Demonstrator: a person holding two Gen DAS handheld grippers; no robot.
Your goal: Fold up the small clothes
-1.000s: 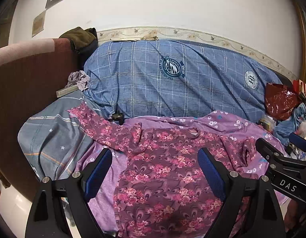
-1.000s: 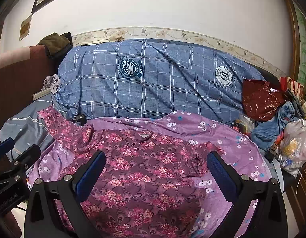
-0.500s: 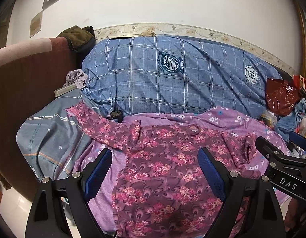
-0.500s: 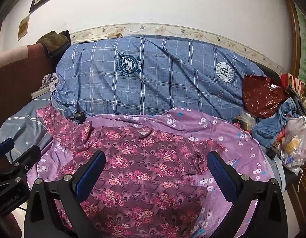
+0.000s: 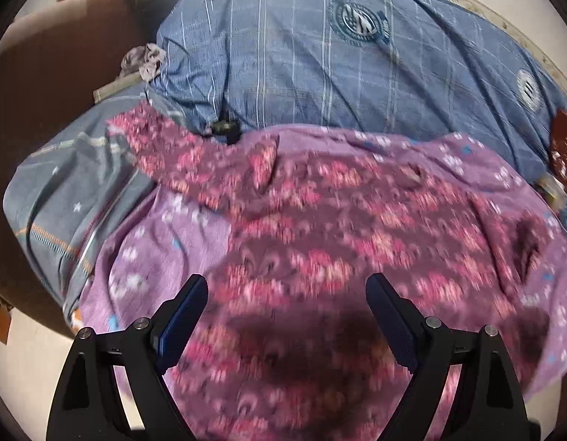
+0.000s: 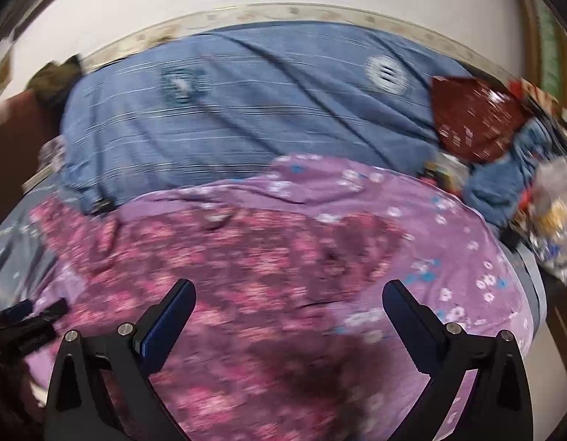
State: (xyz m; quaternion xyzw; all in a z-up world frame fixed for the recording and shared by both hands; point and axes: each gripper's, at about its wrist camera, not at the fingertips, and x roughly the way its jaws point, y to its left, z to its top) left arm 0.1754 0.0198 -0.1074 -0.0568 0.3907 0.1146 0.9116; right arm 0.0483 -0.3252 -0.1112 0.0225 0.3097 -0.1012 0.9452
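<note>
A maroon shirt with pink flowers (image 5: 320, 242) lies spread flat on a purple flowered sheet (image 5: 165, 228), its left sleeve reaching out to the left. It also shows in the right wrist view (image 6: 217, 268), blurred. My left gripper (image 5: 287, 319) is open and empty, just above the shirt's lower part. My right gripper (image 6: 289, 316) is open and empty, above the shirt's lower right part. The left gripper (image 6: 26, 321) shows at the left edge of the right wrist view.
A big blue checked duvet (image 5: 338, 70) lies behind the shirt. A grey striped pillow (image 5: 66, 191) is at the left by the brown headboard (image 5: 55, 55). A red bag (image 6: 474, 117), blue cloth (image 6: 503, 180) and plastic bag (image 6: 555, 217) clutter the right.
Both grippers have moved forward and down toward the shirt, which now looms larger and is blurred. The jaws stay open.
</note>
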